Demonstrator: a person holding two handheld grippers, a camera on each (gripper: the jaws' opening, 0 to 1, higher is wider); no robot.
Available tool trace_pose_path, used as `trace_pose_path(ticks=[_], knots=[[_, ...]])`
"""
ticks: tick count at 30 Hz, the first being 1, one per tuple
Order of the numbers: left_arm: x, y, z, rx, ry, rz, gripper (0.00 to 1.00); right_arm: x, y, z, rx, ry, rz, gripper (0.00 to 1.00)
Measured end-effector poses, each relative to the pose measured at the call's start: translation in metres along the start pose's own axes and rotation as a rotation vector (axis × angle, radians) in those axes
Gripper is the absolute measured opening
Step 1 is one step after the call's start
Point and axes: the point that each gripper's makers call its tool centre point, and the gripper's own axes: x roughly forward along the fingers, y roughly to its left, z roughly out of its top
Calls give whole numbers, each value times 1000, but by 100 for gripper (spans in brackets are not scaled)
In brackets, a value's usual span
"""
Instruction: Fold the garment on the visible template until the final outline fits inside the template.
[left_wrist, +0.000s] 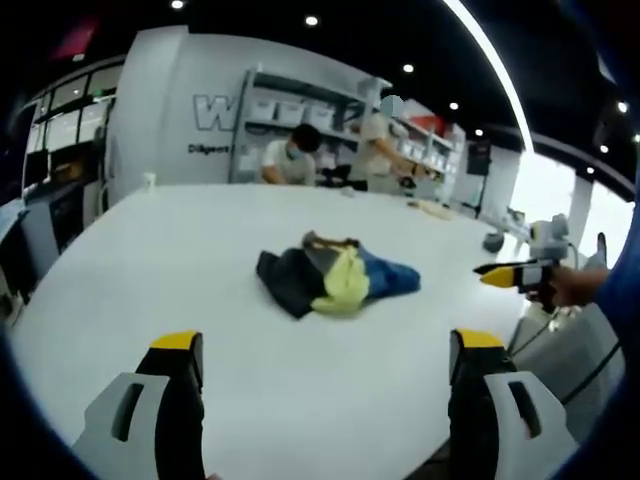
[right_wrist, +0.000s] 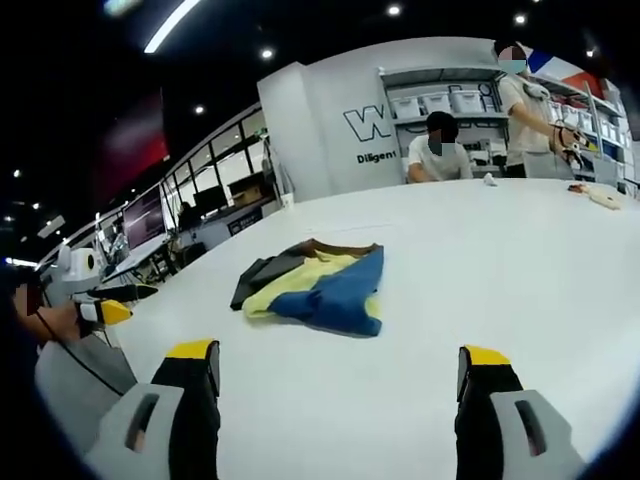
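Observation:
A crumpled garment in black, yellow and blue with a brown edge lies bunched in the middle of the white table. My left gripper hovers open over the near table edge, well short of the cloth. The right gripper comes into the left gripper view from the right, held by a hand, off the table's side. In the right gripper view the same garment lies ahead, and my right gripper stands open with nothing between its jaws. The left gripper appears at far left there.
Two people work at the table's far side in front of shelving with white bins. Small items lie on the far right of the table. Desks with monitors stand beyond the table's edge.

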Motion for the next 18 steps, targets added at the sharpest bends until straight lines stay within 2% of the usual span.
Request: trace_pose_path(ticks=[18], knots=[[1,0,-5,3,17,-8,98,3,-1,-4,16,10,5,99]])
